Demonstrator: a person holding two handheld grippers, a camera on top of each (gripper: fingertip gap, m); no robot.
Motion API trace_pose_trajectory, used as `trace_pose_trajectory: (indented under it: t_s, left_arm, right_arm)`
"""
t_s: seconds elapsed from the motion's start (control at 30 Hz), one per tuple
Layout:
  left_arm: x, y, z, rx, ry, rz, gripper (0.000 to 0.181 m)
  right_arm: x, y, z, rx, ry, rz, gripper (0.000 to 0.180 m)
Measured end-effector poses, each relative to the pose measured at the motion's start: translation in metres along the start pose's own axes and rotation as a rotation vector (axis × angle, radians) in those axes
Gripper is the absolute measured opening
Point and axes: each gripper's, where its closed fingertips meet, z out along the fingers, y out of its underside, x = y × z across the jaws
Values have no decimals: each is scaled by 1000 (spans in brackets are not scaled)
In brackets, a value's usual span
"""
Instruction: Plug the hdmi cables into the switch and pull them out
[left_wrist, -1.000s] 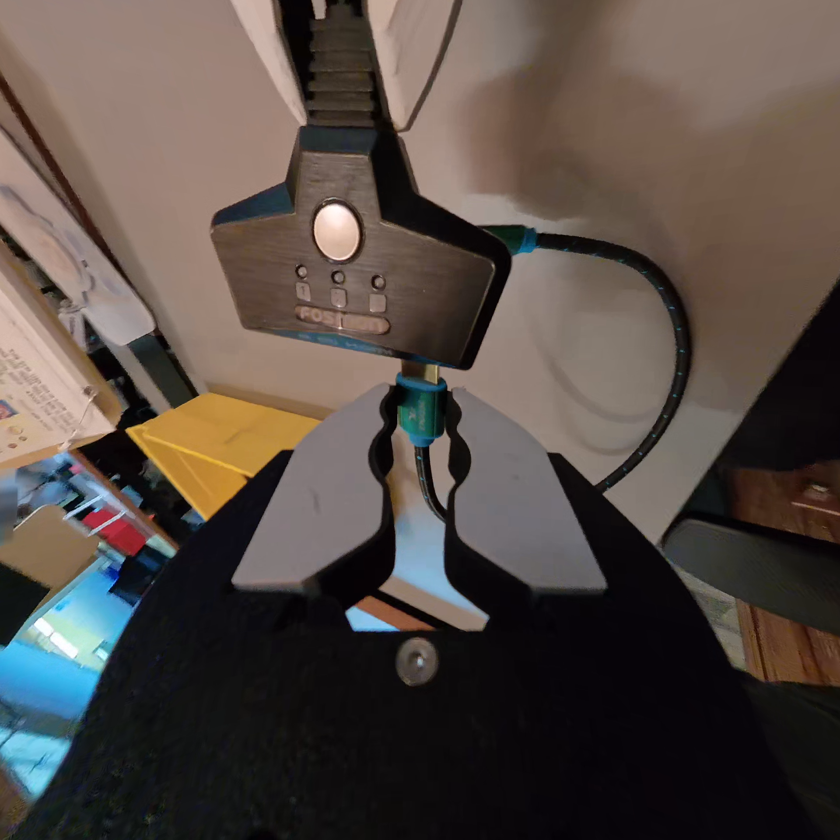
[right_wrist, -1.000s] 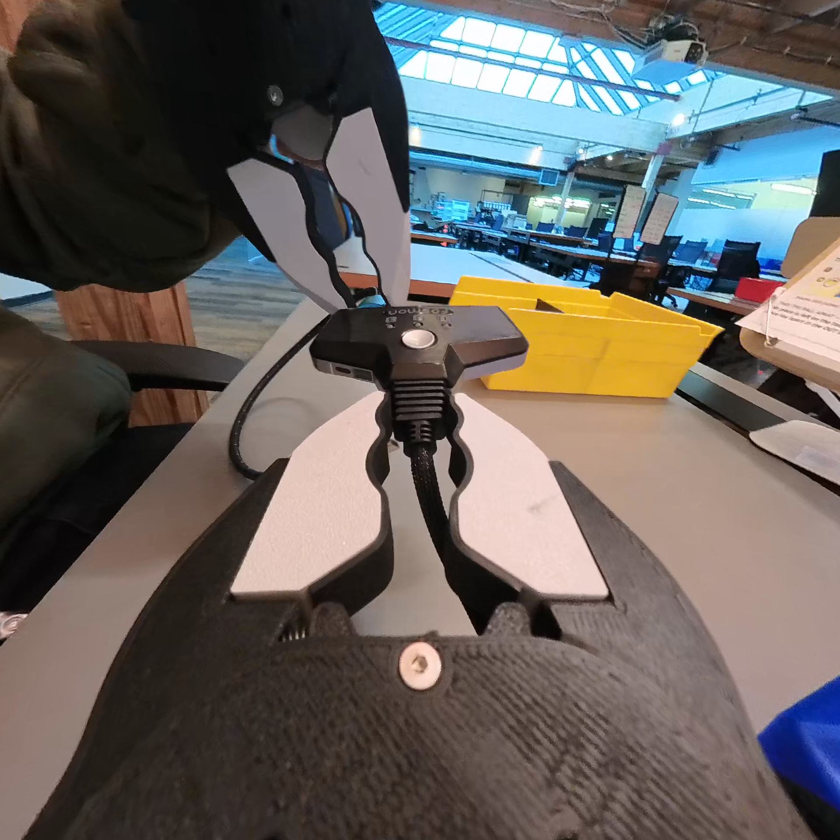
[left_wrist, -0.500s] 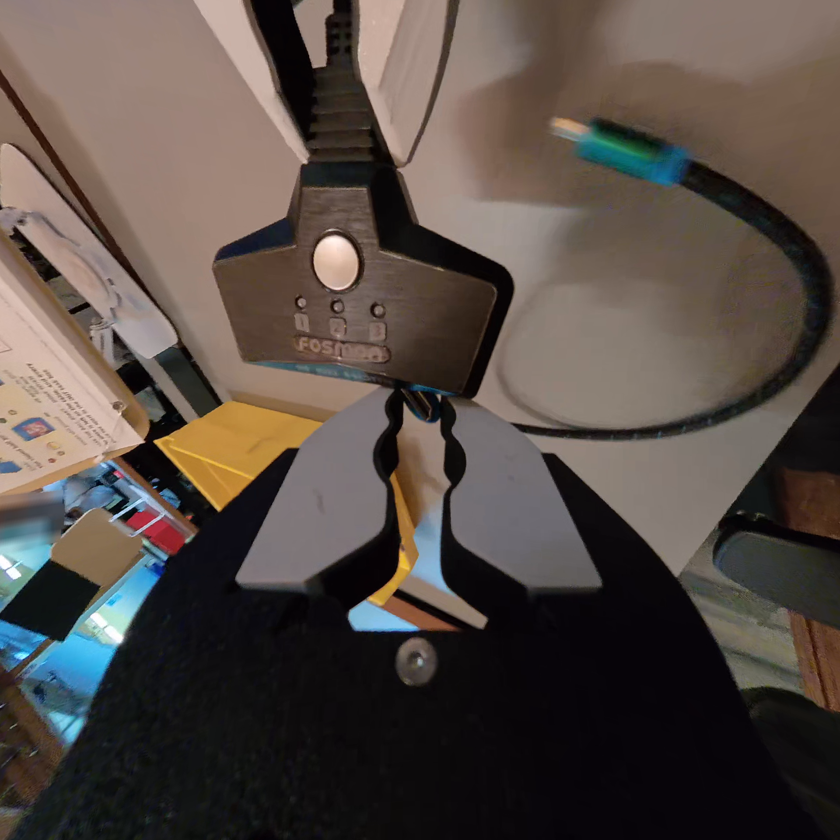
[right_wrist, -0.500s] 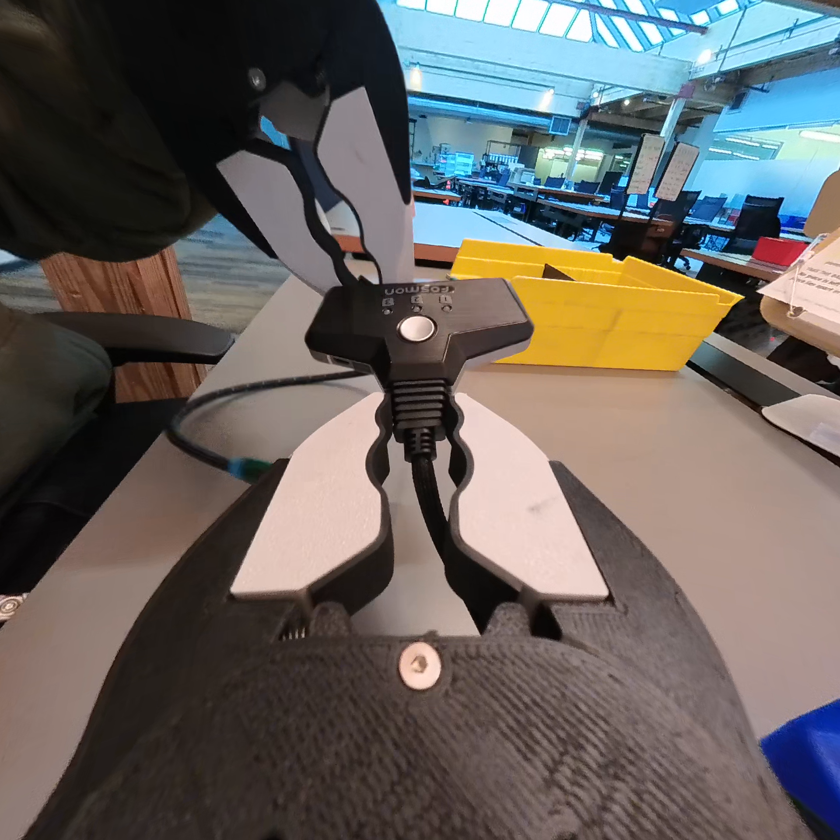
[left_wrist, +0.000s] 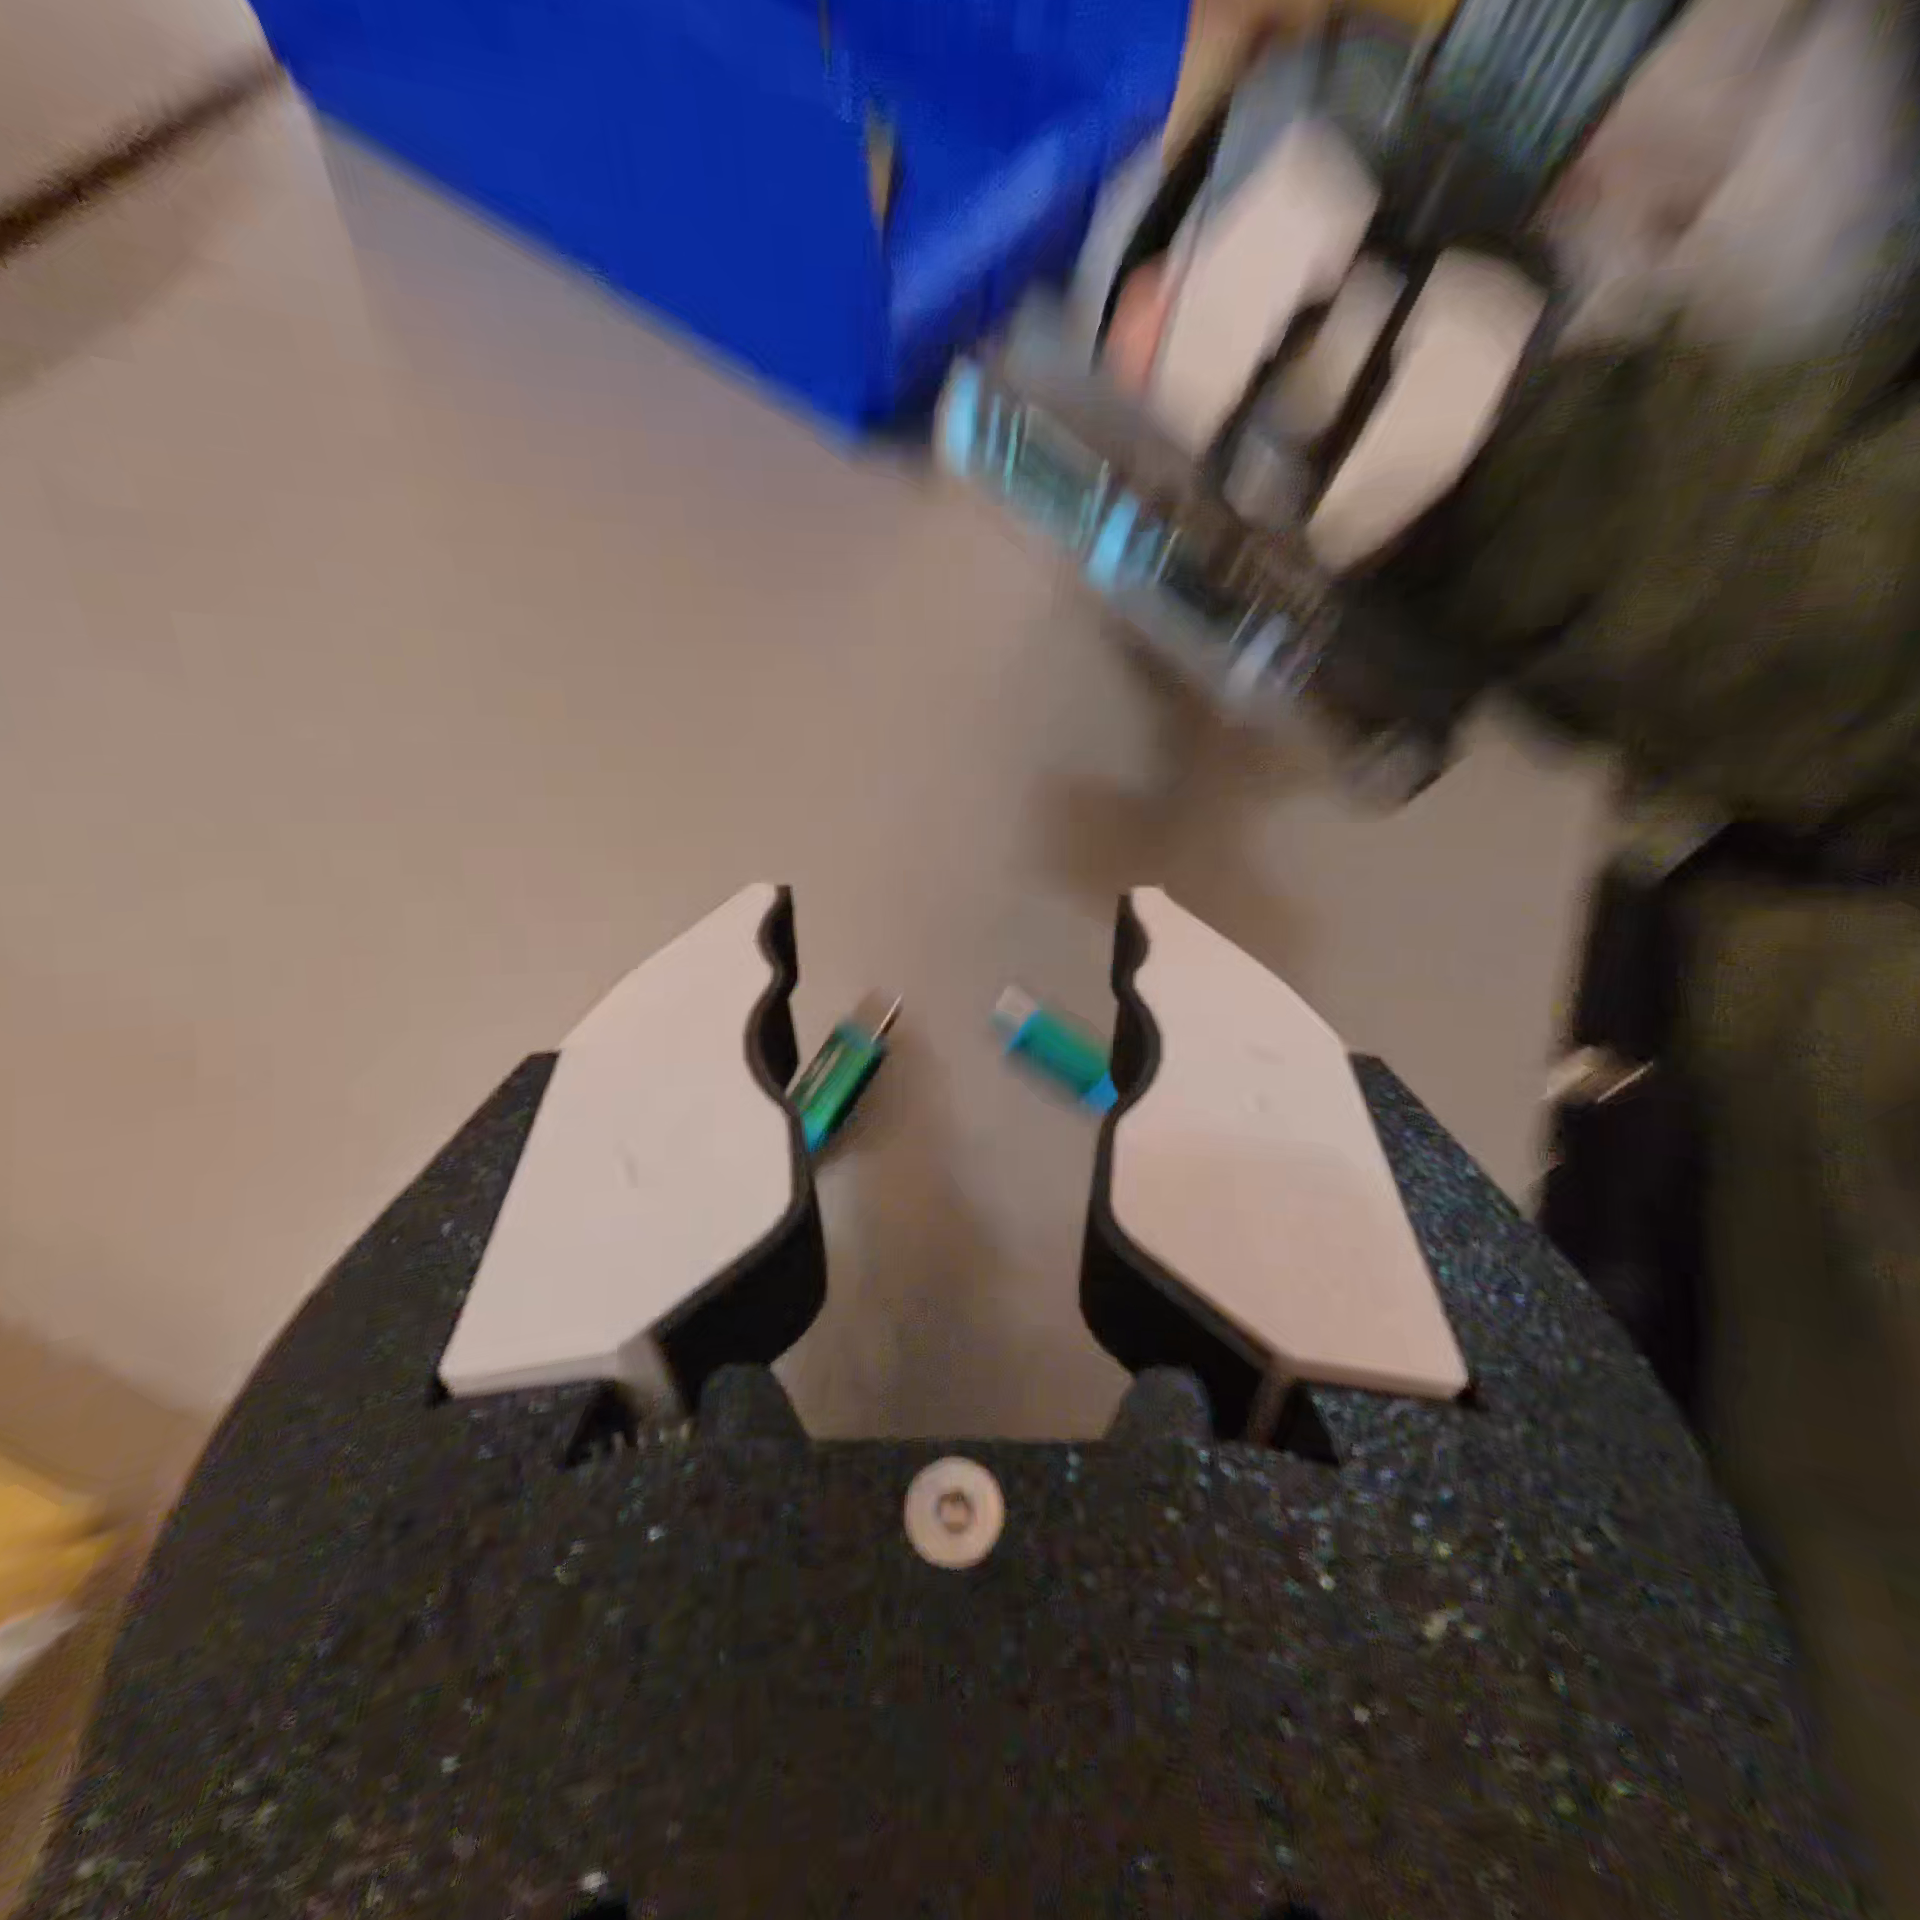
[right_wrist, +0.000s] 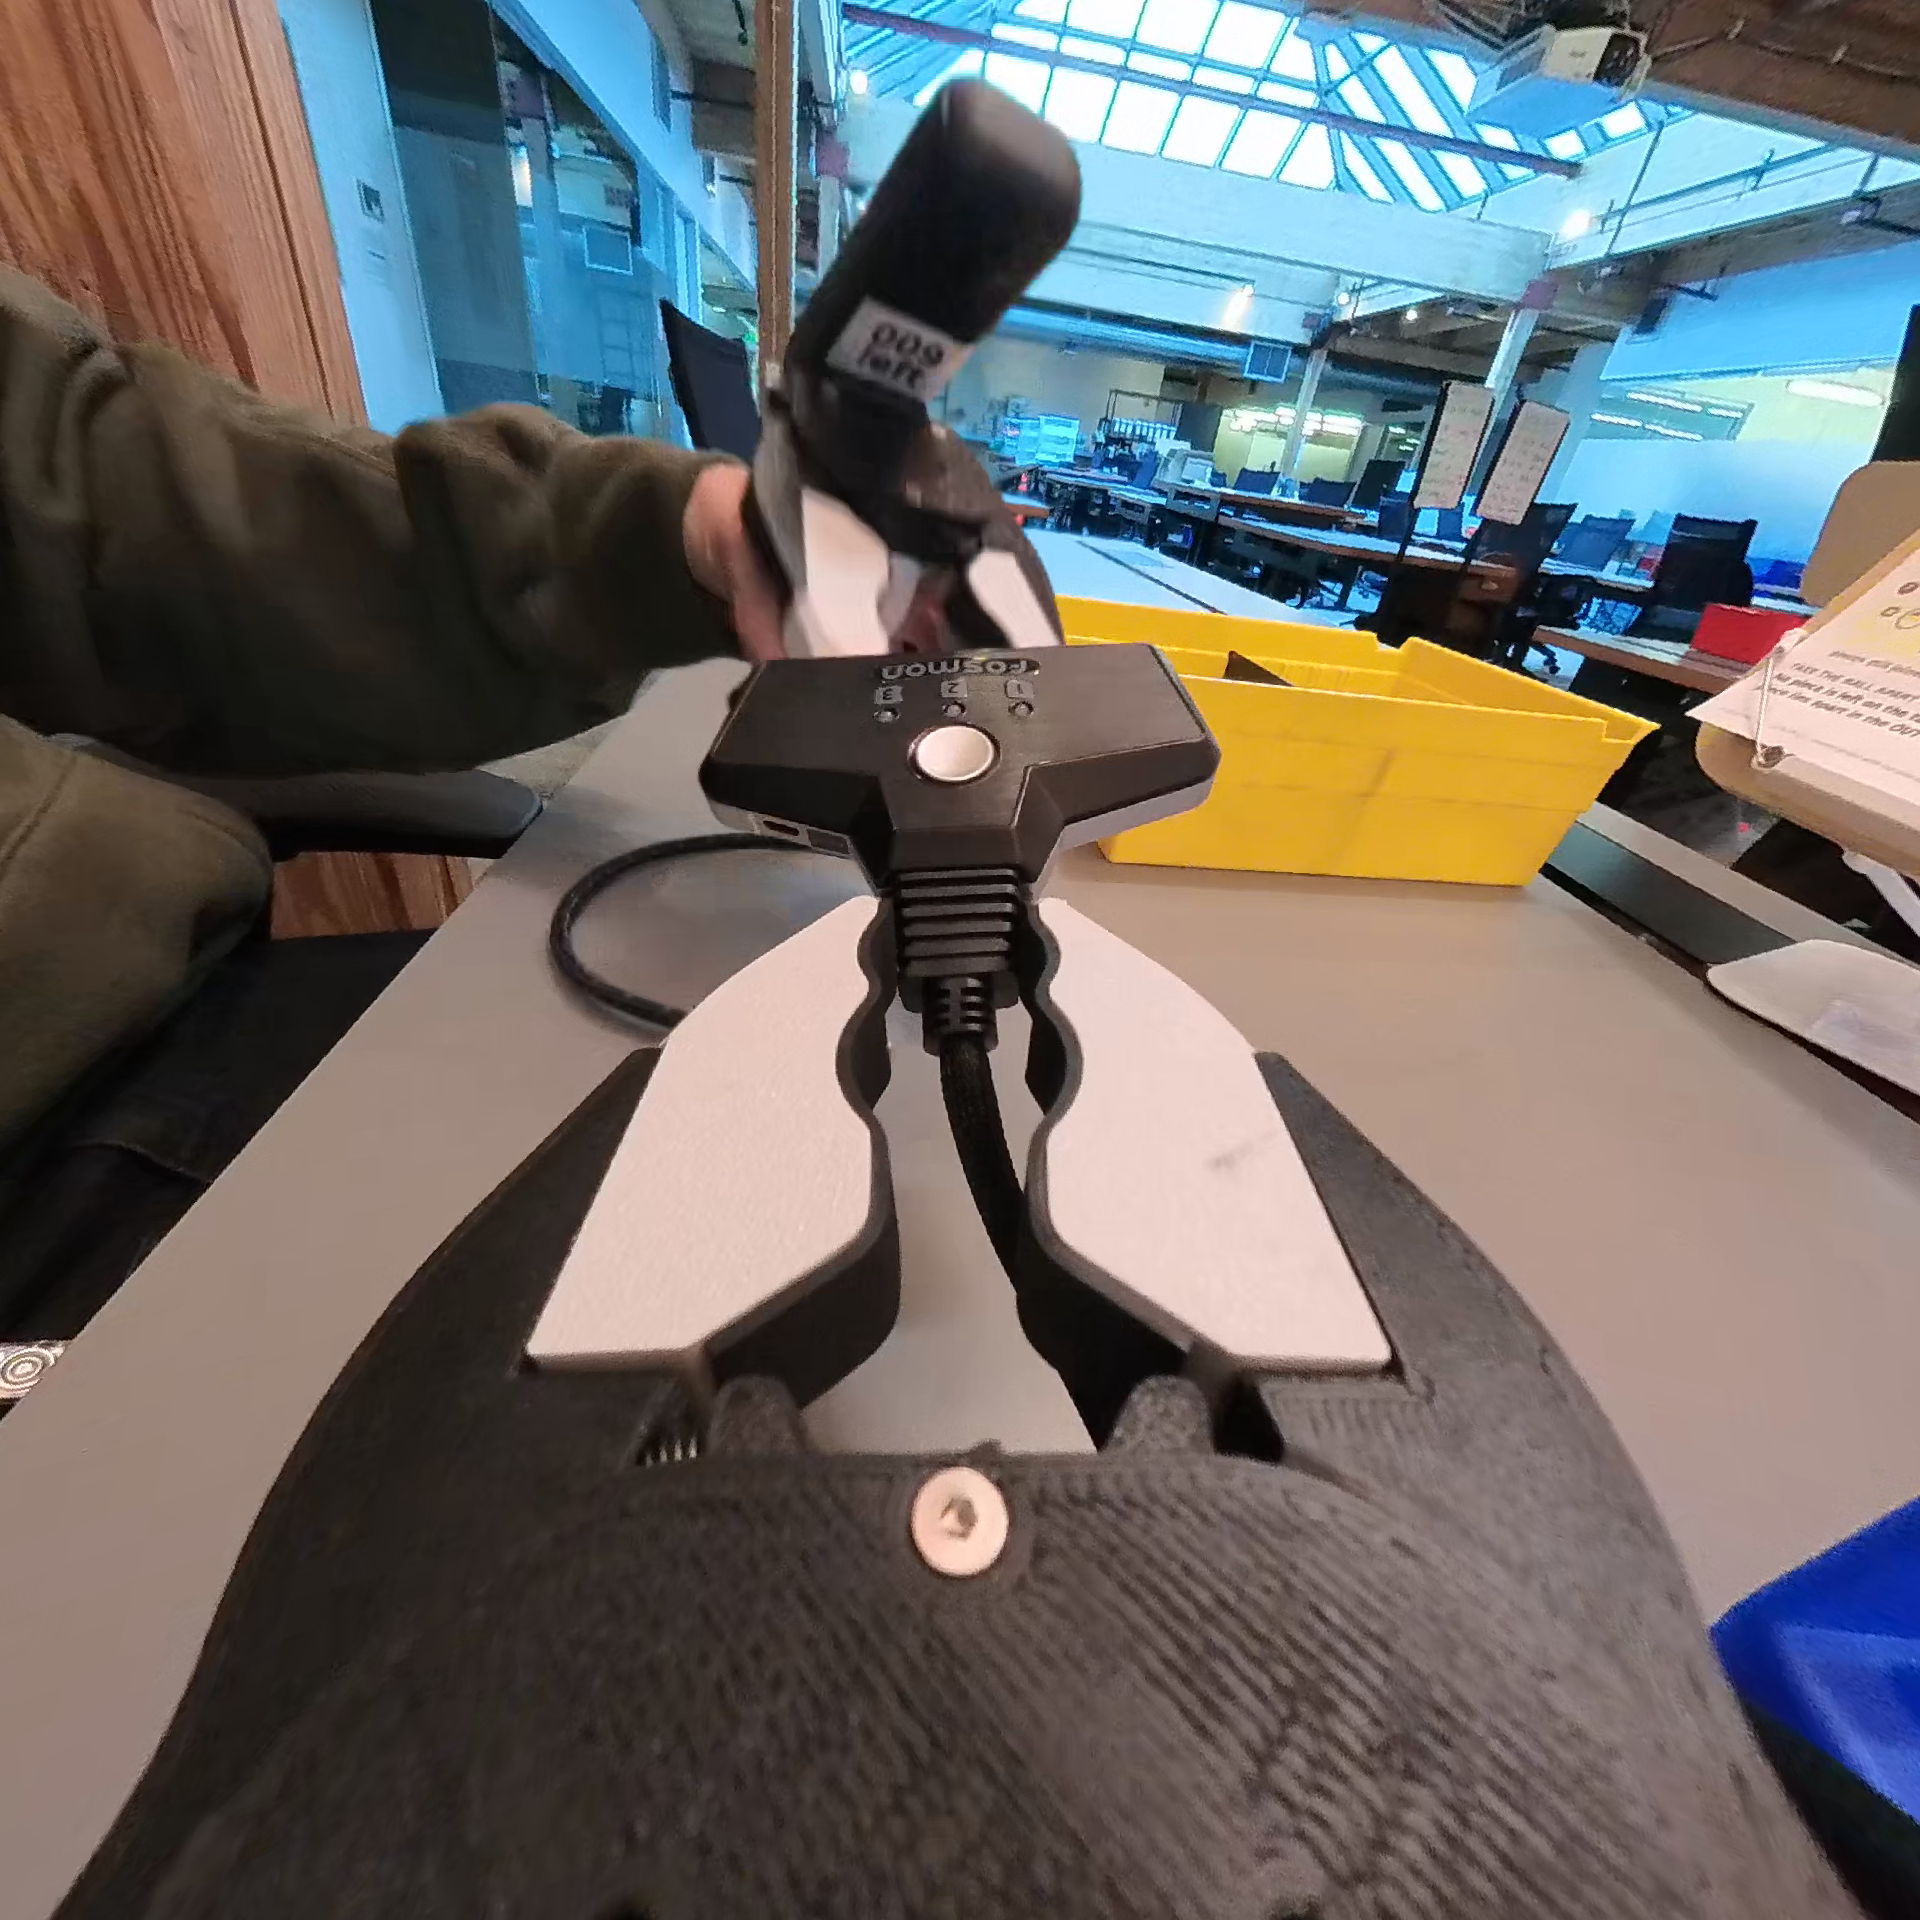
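Observation:
My left gripper (left_wrist: 956, 914) is open and empty, pointing down at the table. Two green HDMI plugs lie on the table between its fingers, one on the left (left_wrist: 842, 1075) and one on the right (left_wrist: 1055, 1049), both out of the switch. My right gripper (right_wrist: 961, 935) is shut on the ribbed cable collar of the black switch (right_wrist: 956, 748) and holds it above the table. The switch (left_wrist: 1122, 520) shows blurred at the upper right of the left wrist view. The left gripper (right_wrist: 914, 623) shows behind the switch, held by a hand. A black cable (right_wrist: 623, 935) loops on the table.
A yellow bin (right_wrist: 1351, 769) stands on the grey table (right_wrist: 1558, 1091) behind the switch. A blue bin (left_wrist: 675, 187) is at the table's near side, also at the lower right of the right wrist view (right_wrist: 1829, 1683). A person's green sleeve (right_wrist: 312, 582) reaches in from the left.
The left gripper has let go of the green plug, opened, and swung away from the switch to face the table. Both plugs came out of the switch. The right gripper keeps its hold.

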Motion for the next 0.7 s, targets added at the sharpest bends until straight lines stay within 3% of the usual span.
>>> trace_pose_trajectory:
  t_s: [0.03, 0.1, 0.2, 0.27, 0.3, 0.37, 0.6, 0.7]
  left_arm:
    - [8, -22, -8, 133, 60, -109, 60]
    - [20, -51, -16, 301, 169, -326, 60]
    - [33, -45, 5, 214, 250, -521, 70]
    - [37, -31, 26, 118, 241, -566, 67]
    - [41, -27, 34, 102, 265, -572, 62]
    - [48, -32, 41, 158, 353, -629, 28]
    - [46, -42, 37, 451, 606, -933, 21]
    - [45, -41, 38, 523, 639, -1012, 21]
  right_arm:
    - [0, 1, 1, -5, 1, 0, 22]
    - [1, 2, 2, -16, 15, -8, 22]
    - [2, 3, 5, -27, 31, -26, 22]
    - [3, 4, 5, -31, 43, -33, 22]
    - [2, 4, 6, -34, 43, -38, 22]
    - [4, 4, 6, -37, 66, -44, 22]
    - [6, -10, 3, 86, 112, -103, 24]
    - [9, -10, 1, 93, 134, -98, 26]
